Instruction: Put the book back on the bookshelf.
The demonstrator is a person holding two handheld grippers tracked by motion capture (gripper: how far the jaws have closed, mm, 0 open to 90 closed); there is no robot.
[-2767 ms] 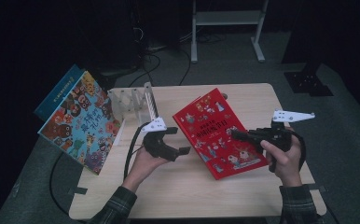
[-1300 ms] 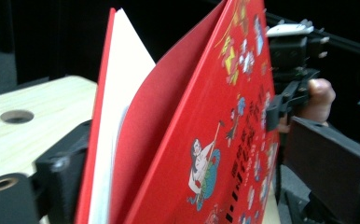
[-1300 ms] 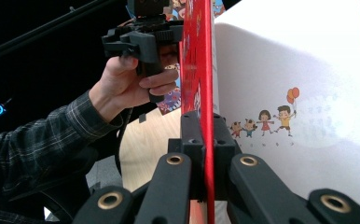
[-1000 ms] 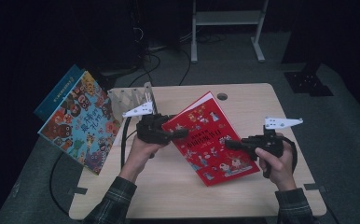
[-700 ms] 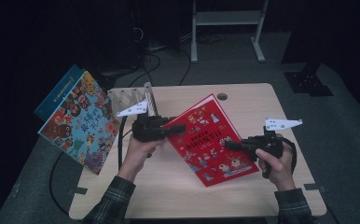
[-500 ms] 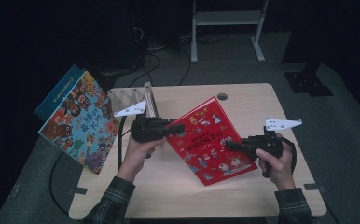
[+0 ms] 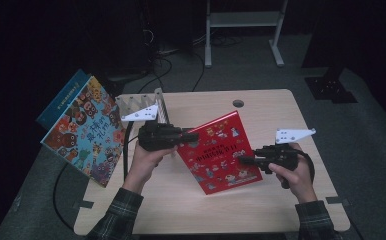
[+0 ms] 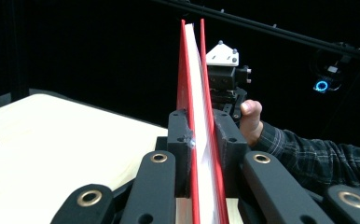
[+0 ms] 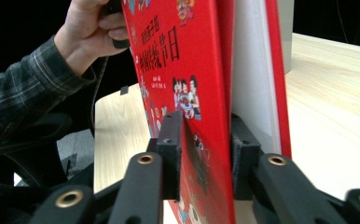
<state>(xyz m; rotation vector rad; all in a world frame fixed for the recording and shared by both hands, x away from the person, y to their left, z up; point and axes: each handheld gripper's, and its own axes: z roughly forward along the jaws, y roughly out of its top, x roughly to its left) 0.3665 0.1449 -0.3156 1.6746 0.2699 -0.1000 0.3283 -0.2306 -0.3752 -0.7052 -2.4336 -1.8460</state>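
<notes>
Rack [image 7: 142, 102] empty; left tool [image 7: 188, 136] grips red book [image 7: 220, 152].

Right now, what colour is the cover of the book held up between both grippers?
Red, with small cartoon figures and dark lettering on the book; it shows best in the right gripper view.

Red book [image 7: 220, 152] with cartoon figures; pale wood table [image 7: 266, 107]; green plaid sleeves [image 7: 117, 215]; black grippers [image 7: 191, 136].
</notes>
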